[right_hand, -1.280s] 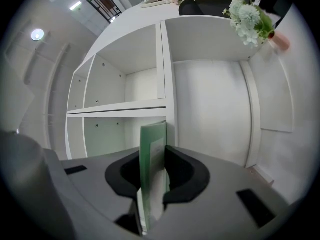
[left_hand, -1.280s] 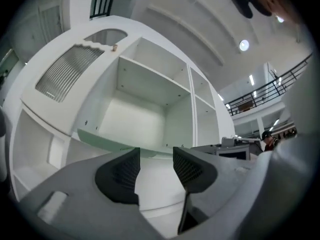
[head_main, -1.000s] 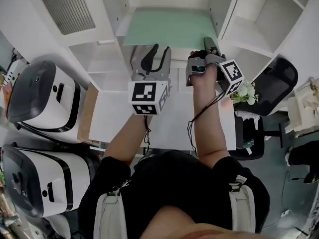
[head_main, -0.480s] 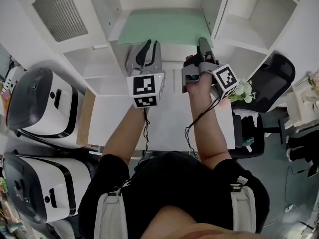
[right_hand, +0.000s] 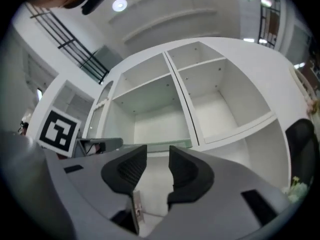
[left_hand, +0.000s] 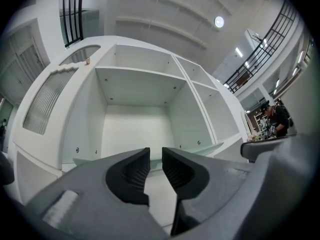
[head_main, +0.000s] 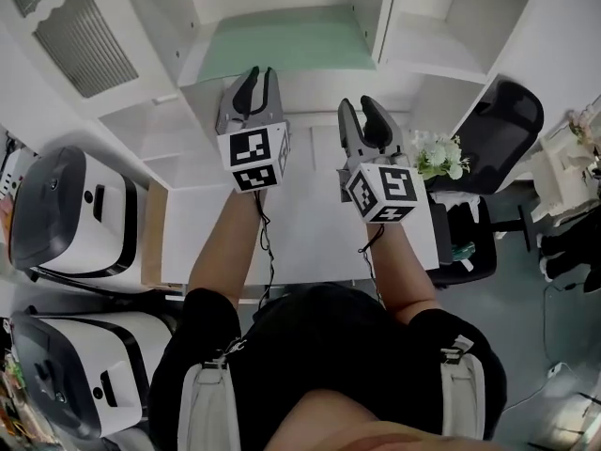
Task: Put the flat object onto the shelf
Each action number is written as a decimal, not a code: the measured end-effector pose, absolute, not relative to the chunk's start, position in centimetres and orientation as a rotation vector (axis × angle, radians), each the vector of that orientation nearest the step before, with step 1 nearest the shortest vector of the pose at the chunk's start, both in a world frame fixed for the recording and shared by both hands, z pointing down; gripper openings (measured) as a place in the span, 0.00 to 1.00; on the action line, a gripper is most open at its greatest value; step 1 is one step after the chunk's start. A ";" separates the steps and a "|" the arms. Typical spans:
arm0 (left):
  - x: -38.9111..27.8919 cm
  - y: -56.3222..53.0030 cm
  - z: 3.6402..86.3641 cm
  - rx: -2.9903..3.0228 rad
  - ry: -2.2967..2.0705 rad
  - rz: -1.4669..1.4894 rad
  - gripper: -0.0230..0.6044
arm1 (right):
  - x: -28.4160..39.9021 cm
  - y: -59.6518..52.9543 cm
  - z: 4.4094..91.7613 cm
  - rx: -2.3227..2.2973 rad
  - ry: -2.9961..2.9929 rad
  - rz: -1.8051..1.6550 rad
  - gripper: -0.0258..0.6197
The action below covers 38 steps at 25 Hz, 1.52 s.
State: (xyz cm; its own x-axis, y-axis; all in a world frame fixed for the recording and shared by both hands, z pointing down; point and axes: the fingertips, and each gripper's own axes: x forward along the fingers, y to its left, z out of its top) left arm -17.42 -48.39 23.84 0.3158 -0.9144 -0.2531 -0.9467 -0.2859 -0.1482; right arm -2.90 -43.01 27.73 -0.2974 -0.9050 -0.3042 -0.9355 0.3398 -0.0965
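Head view: the green flat object [head_main: 282, 40] lies flat on the floor of the middle compartment of the shelf [head_main: 413, 50], at the top centre of the frame. Just below it, the left gripper [head_main: 256, 81] points at its near edge, jaws only a narrow slit apart. To the right and slightly lower, the right gripper [head_main: 359, 113] hangs over the white table [head_main: 310, 238], clear of the green flat object, its jaws set wider. Two white-and-black appliances [head_main: 70, 205] stand at the left edge, and a black chair [head_main: 502, 130] is at the right.

Left gripper view: the left gripper [left_hand: 155, 156] sits low in the frame, its narrow gap empty. The green flat object [left_hand: 202, 147] shows as a thin strip behind the tips.

Right gripper view: the jaws of the right gripper [right_hand: 158, 156] are closing with nothing between them. The green flat object [right_hand: 165, 145] crosses just above their tips, and a marker cube [right_hand: 59, 131] shows at the left.
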 end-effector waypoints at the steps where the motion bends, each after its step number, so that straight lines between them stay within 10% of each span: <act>1: -17.4 -48.6 23.8 -2.313 1.687 0.167 0.14 | -3.0 -42.6 28.1 -1.666 2.325 0.186 0.24; 16: -17.1 -43.8 29.2 -2.419 1.727 0.107 0.12 | -3.7 -40.1 30.2 -1.691 2.358 0.271 0.04; 38: -15.4 -39.5 34.5 -2.516 1.757 0.043 0.07 | -4.5 -38.1 32.4 -1.613 2.411 0.198 0.04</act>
State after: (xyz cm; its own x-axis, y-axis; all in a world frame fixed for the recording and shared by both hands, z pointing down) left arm -15.36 -39.53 34.53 0.3451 -0.9363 -0.0649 -0.9384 -0.3429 -0.0436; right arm -4.52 -38.08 32.37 -0.3657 -0.8917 -0.2667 -0.9232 0.3838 -0.0173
